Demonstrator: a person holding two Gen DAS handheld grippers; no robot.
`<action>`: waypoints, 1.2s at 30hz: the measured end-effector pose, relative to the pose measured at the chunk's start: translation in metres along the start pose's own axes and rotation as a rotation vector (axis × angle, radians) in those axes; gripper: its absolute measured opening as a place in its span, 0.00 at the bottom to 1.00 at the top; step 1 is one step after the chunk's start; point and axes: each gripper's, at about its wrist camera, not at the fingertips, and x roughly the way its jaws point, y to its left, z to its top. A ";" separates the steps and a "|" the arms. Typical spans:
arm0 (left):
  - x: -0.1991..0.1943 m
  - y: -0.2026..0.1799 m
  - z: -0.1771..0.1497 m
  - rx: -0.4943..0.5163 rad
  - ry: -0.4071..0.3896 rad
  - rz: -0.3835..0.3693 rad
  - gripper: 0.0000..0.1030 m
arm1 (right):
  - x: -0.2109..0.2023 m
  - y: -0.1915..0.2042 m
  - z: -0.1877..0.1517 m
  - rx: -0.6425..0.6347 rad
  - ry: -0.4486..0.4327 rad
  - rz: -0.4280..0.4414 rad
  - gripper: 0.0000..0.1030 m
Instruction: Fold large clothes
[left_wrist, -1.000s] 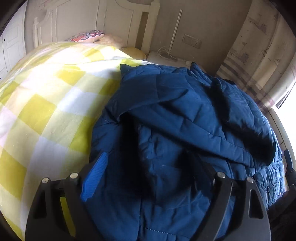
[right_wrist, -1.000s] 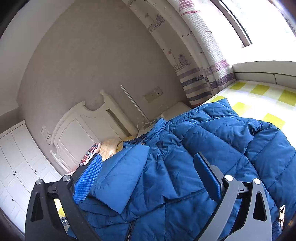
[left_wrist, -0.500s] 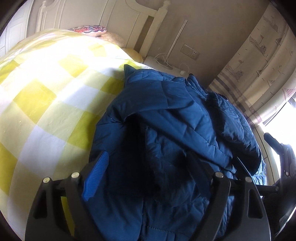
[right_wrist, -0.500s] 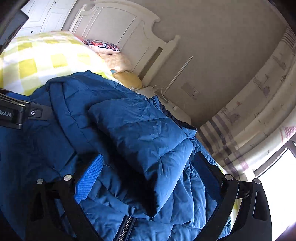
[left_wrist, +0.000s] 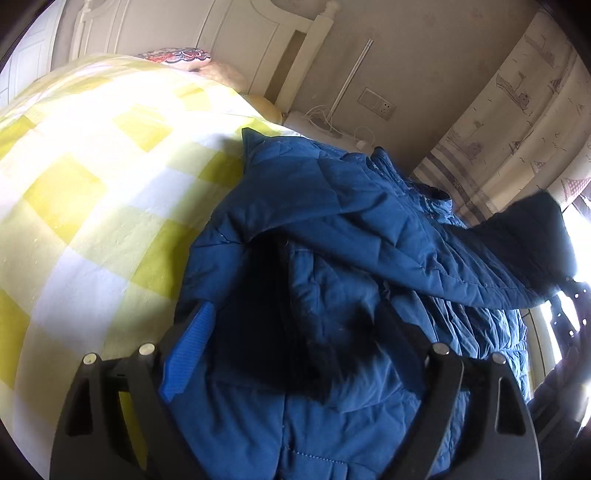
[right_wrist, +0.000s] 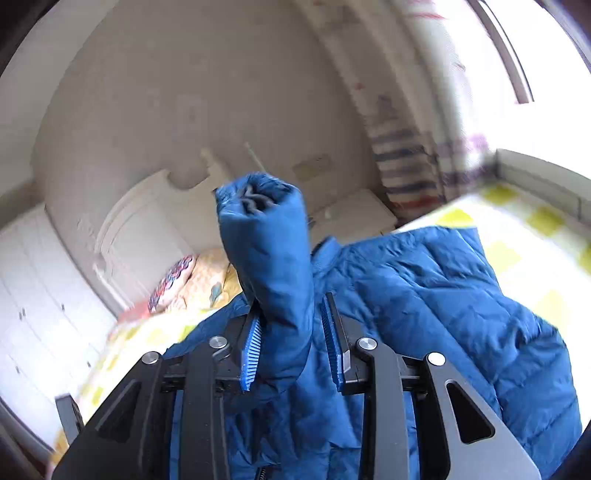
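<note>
Folding had barely got under way, judging by how things lay: the large blue quilted puffer jacket (left_wrist: 332, 229) sprawled in a rumpled heap on the bed, over the yellow-and-white checked bedspread (left_wrist: 92, 192), with no clean crease or squared edge anywhere to be seen. One sleeve (right_wrist: 269, 266) was off the bed, pinched between the ribbed blue pads (right_wrist: 251, 350) of the right claw (right_wrist: 291, 350), which was closed on it partway along so that the gathered cuff stood up above the grip. The left claw (left_wrist: 295, 350) hung wide open over the body of the jacket, gripping nothing; whether its tips touched the cloth could not be told. Probably still to do: laying both sleeves across the body, then doubling the body over itself.

The shell looked smooth and slightly glossy, stitched into puffy channels that would likely spring back rather than hold a fold. The cuff bunched into soft grey-lined folds. The bedspread looked matte and flat. Behind it stood a white carved headboard (left_wrist: 258, 40) with a patterned pillow (left_wrist: 173, 57) against it.
</note>
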 end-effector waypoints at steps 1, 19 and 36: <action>0.000 0.000 0.000 -0.001 0.001 -0.003 0.85 | 0.005 -0.027 0.002 0.094 0.043 -0.034 0.41; 0.001 -0.004 -0.001 -0.001 0.001 -0.002 0.86 | -0.005 -0.033 -0.017 0.014 0.046 0.064 0.20; 0.002 -0.001 -0.002 -0.007 0.000 -0.014 0.87 | -0.032 0.029 -0.002 -0.412 -0.052 -0.222 0.46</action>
